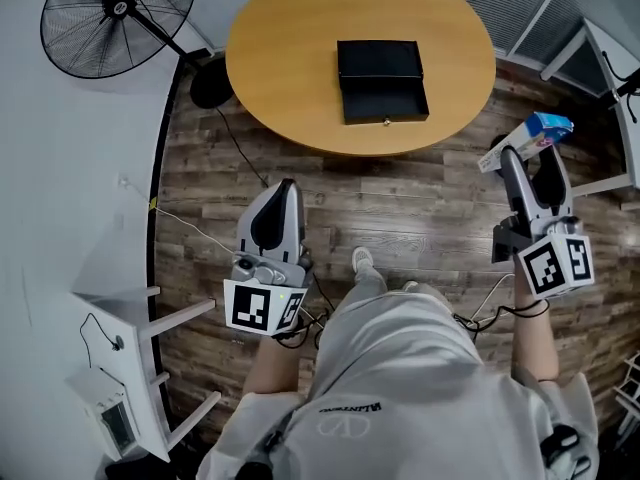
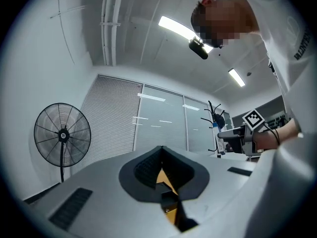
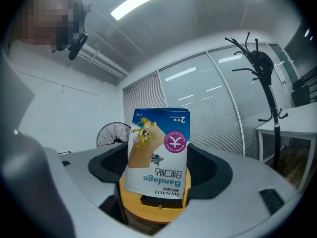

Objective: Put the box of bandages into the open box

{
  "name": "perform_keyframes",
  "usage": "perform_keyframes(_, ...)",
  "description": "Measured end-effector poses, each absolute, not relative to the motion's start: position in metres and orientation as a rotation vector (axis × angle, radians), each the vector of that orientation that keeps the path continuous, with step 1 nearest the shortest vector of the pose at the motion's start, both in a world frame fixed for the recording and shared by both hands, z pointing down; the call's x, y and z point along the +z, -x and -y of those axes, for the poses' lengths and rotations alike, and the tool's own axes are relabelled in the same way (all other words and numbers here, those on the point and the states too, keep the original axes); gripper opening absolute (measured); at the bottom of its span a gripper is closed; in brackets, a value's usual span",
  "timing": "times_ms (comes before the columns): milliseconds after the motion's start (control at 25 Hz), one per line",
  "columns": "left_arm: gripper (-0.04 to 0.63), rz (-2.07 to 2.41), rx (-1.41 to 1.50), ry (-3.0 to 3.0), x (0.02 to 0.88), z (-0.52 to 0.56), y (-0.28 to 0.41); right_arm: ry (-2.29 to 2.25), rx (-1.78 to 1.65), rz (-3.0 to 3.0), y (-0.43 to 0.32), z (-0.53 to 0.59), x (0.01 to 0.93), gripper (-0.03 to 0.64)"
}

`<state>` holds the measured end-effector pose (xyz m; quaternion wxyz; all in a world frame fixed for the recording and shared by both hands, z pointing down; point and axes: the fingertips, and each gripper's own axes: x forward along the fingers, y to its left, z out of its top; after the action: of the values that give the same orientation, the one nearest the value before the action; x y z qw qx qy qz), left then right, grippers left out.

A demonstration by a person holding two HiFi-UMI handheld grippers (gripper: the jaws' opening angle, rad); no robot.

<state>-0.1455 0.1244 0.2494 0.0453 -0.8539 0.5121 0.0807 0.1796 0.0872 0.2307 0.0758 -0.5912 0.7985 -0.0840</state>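
Head view looked steeply down on a round wooden table (image 1: 290,68) at the far side of a plank floor (image 1: 400,218). The open box (image 1: 381,80), black and with its lid folded back, lay on the table's middle, a little to the right. A fan (image 1: 118,18) stood at far left, just beside the table.

The left gripper (image 1: 285,184) hung over the floor, nearer than the table and pointed toward it. In the left gripper view its jaws (image 2: 162,152) were drawn together with nothing between them; only a thin sliver of tabletop showed through the pads.

The right gripper (image 1: 528,154) was at the right, off the table's edge and well apart from the open box. Its jaws were clamped on the bandage box (image 1: 540,131), which stuck out past the fingertips. The right gripper view showed that blue-and-white bandage box (image 3: 158,152) held upside down and slightly tilted between the pads, with the table below it. A coat stand (image 3: 260,78) rose at the right.
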Motion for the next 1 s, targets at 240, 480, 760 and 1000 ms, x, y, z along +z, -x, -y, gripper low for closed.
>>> perform_keyframes(240,0.003,-1.523,0.249,2.649,0.256,-0.099,0.169,1.81,-0.237,-2.404,-0.147,-0.067,0.232,0.384)
perform_keyframes(480,0.003,-1.516,0.246,2.676,0.263,-0.075,0.174,1.811,-0.281,-2.412,-0.139,-0.045,0.246,0.385)
perform_keyframes(760,0.003,-1.508,0.234,2.674,0.265,-0.04,0.163,1.794,-0.301,-2.452,-0.138,-0.008,0.257,0.385)
perform_keyframes(1000,0.003,-1.544,0.229,2.654,0.258,0.013,0.155,1.748,-0.335,-2.553,-0.135,0.054,0.266,0.385)
